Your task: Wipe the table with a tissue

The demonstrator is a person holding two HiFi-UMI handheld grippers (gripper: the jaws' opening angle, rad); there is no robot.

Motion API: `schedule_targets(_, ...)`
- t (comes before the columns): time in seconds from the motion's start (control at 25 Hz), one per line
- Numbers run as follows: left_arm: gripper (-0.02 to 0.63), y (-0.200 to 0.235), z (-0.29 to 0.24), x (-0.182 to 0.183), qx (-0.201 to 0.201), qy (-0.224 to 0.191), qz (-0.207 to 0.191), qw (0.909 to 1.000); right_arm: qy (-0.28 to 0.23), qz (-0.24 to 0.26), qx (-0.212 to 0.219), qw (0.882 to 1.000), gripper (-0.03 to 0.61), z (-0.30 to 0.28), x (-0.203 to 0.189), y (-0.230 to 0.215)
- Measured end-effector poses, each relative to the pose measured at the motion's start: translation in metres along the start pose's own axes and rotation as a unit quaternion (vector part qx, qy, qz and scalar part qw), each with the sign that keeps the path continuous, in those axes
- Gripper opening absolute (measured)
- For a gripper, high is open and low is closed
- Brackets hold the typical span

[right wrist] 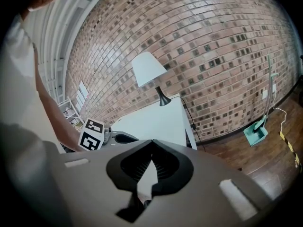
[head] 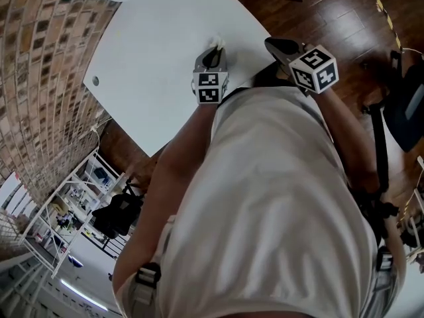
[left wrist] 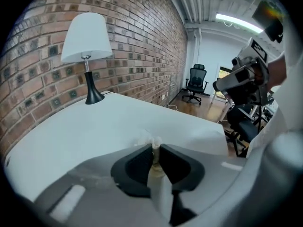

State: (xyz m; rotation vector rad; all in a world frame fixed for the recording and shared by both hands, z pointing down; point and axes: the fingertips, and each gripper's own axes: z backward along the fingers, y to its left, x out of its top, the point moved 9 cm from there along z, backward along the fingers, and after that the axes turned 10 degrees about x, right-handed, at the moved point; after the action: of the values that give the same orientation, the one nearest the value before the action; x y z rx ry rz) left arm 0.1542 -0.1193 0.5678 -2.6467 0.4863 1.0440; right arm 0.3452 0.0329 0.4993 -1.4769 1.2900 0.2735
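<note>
Left claw (left wrist: pixel 154 148) is clamped on a crumpled white tissue (left wrist: pixel 154 141). The tissue is a soft wad, long axis along the jaws, ragged end protruding forward past the tips over the smooth white bench (left wrist: pixel 94 126). Right claw (right wrist: pixel 152 142): ribbed dark pads, tips together, holding nothing.

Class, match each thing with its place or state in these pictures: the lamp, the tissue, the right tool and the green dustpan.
Things:
1. lamp
2. tissue
3. right tool
4. green dustpan

Places or states:
A. pinched in the left tool
B. on the floor beside the brick wall
C. standing on the table
D. shut, with nothing in it

Pairs: 1-C, 2-A, 3-D, 4-B.
</note>
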Motion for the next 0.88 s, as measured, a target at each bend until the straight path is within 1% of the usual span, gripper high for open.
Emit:
schedule_targets(0.08,0.057,-0.012,-0.002,0.002,-0.029,-0.001,0.002,0.9996,0.004,0.003,0.002,1.000,0.008,0.000,0.000,0.001)
schedule_targets(0.12,0.057,-0.019,-0.003,0.003,-0.053,0.000,0.007,0.9986,0.005,0.005,0.004,1.000,0.008,0.000,0.000,0.001)
schedule_targets(0.2,0.057,-0.034,-0.006,0.006,-0.104,0.007,0.016,0.9944,0.007,0.010,0.006,1.000,0.008,0.000,0.001,0.001)
schedule_targets(0.28,0.057,-0.045,-0.007,0.011,-0.140,0.019,0.015,0.9898,0.007,0.015,0.008,1.000,0.008,-0.001,0.004,0.002)
schedule_targets(0.32,0.057,-0.050,-0.006,0.014,-0.164,0.021,0.020,0.9860,0.008,0.016,0.009,1.000,0.008,-0.001,0.004,0.002)
schedule_targets(0.4,0.057,-0.061,0.000,0.022,-0.225,0.012,0.033,0.9738,0.010,0.018,0.010,1.000,0.008,-0.003,0.006,0.003)
schedule_targets(0.44,0.057,-0.066,0.005,0.025,-0.247,0.004,0.036,0.9684,0.011,0.020,0.010,1.000,0.008,-0.004,0.007,0.003)
schedule_targets(0.48,0.057,-0.068,0.010,0.027,-0.258,-0.004,0.039,0.9653,0.012,0.022,0.010,1.000,0.008,-0.005,0.008,0.004)
schedule_targets(0.56,0.058,-0.066,0.019,0.023,-0.255,-0.018,0.060,0.9649,0.015,0.027,0.006,1.000,0.008,-0.006,0.010,0.007)
schedule_targets(0.64,0.058,-0.050,0.031,0.007,-0.230,-0.032,0.098,0.9677,0.017,0.033,0.002,0.999,0.008,-0.013,0.010,0.017)
schedule_targets(0.68,0.058,-0.036,0.040,-0.003,-0.210,-0.039,0.114,0.9704,0.015,0.038,0.003,0.999,0.008,-0.022,0.010,0.022)
schedule_targets(0.8,0.058,0.010,0.073,-0.024,-0.131,-0.053,0.138,0.9803,0.007,0.054,0.025,0.998,0.008,-0.051,0.010,0.038)
schedule_targets(0.88,0.058,0.020,0.093,-0.042,-0.092,-0.066,0.165,0.9798,0.018,0.065,0.042,0.997,0.008,-0.055,0.008,0.053)
